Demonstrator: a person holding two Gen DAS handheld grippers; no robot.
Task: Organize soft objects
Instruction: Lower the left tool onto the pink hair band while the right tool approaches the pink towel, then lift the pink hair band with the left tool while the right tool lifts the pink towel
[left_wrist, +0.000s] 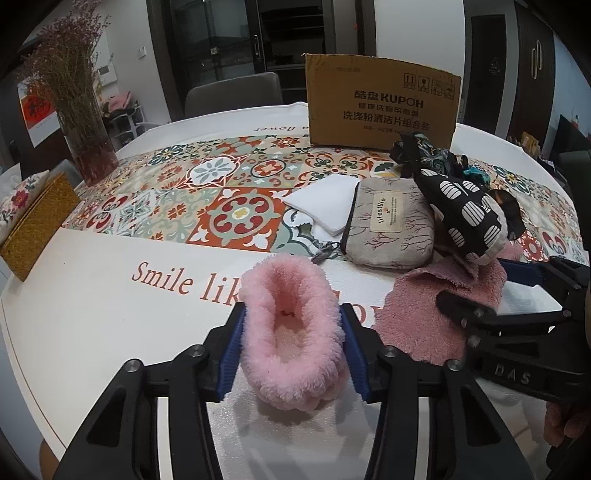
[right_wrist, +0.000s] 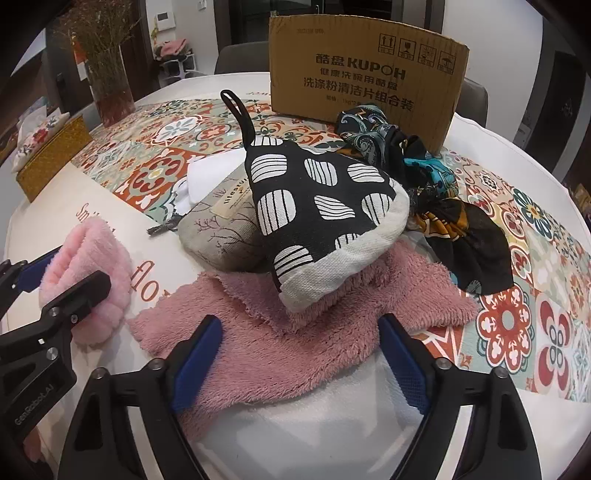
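My left gripper is shut on a fluffy light-pink band, its blue pads pressing both sides; it also shows in the right wrist view. My right gripper is open, its fingers either side of a dusty-pink fleece cloth on the table. On that cloth lies a black-and-white patterned oven mitt, leaning on a grey linen pouch. Dark patterned scarves lie behind. A cardboard box stands at the back.
A folded white cloth lies left of the pouch. A glass vase of dried flowers and a yellow woven tissue box stand at the table's left. The round table has a white-and-tile-pattern cover.
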